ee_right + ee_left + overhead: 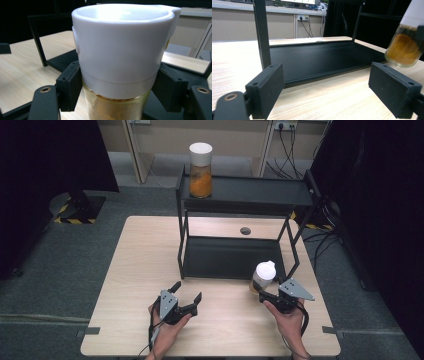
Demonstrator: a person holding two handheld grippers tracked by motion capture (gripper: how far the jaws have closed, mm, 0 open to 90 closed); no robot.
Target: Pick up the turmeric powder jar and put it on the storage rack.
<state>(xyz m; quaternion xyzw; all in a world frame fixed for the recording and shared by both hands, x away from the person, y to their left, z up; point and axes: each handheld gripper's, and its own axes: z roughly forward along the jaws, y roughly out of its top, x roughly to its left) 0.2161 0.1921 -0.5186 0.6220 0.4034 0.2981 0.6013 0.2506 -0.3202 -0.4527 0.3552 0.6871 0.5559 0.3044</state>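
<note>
The wooden table (135,285) carries a black two-tier rack (240,195), its lower tray (319,58) flat on the wood straight ahead of me. On the rack's upper shelf, at its left end, stands a jar of orange powder (200,170) with a white cap.

A second, smaller jar (262,276) of the same kind sits in my right gripper (267,296), just off the tray's front right corner. Its long axis runs upright, tipped a little, and my right jaws close on its neck from either side, just under the white lid (120,40), with the powder visible below them.

My left gripper (186,292) rests low over the table near the front edge, jaws spread wide and empty. The held jar lies well off to its right, so the right hand is plainly the nearer one, and I judge any placing onto the rack falls to it.
</note>
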